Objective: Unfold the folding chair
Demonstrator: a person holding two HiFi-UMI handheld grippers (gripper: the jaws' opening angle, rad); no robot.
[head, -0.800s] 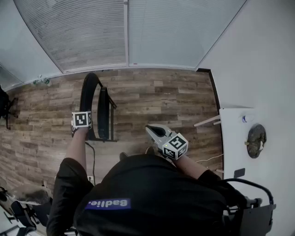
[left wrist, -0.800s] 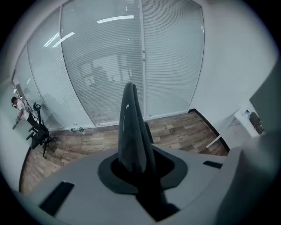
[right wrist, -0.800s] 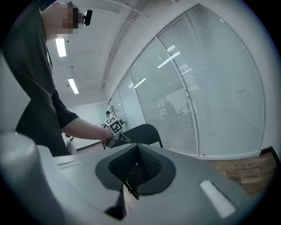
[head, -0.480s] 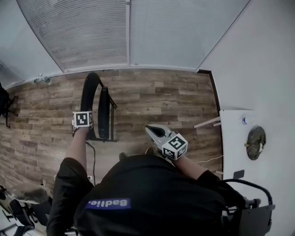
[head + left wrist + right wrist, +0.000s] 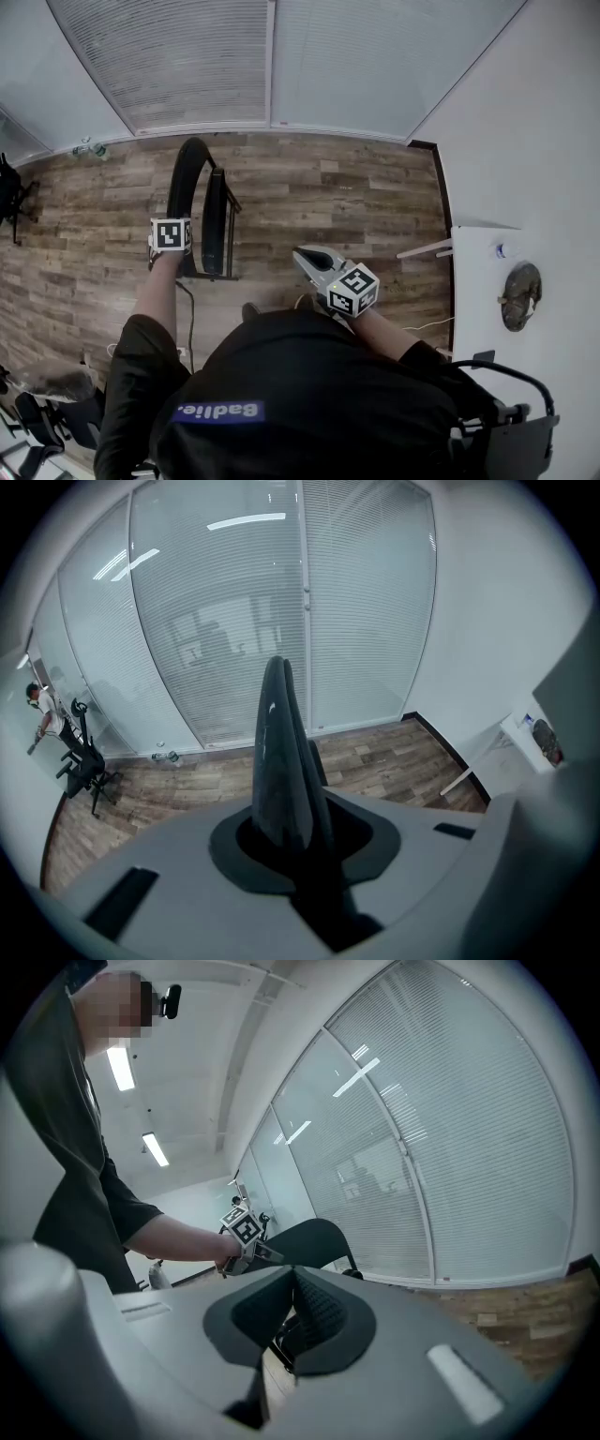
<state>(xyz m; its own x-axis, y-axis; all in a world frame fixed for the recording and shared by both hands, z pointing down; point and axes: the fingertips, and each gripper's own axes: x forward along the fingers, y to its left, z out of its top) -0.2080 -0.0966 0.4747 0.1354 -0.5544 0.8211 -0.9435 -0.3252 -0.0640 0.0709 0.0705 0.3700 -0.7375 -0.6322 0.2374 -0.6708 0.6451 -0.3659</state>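
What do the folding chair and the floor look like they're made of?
Folding chair: matte black with a smooth curved back, probably moulded plastic; its thin frame may be painted metal. Floor: brown planks with grain and seams, so wood or wood-look laminate.

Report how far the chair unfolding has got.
Done: the left gripper is clamped on the folding chair. In hand: only that grip; the chair stands upright on the floor, its panels close together. Left: the whole opening; the right gripper is shut, empty and off the chair.
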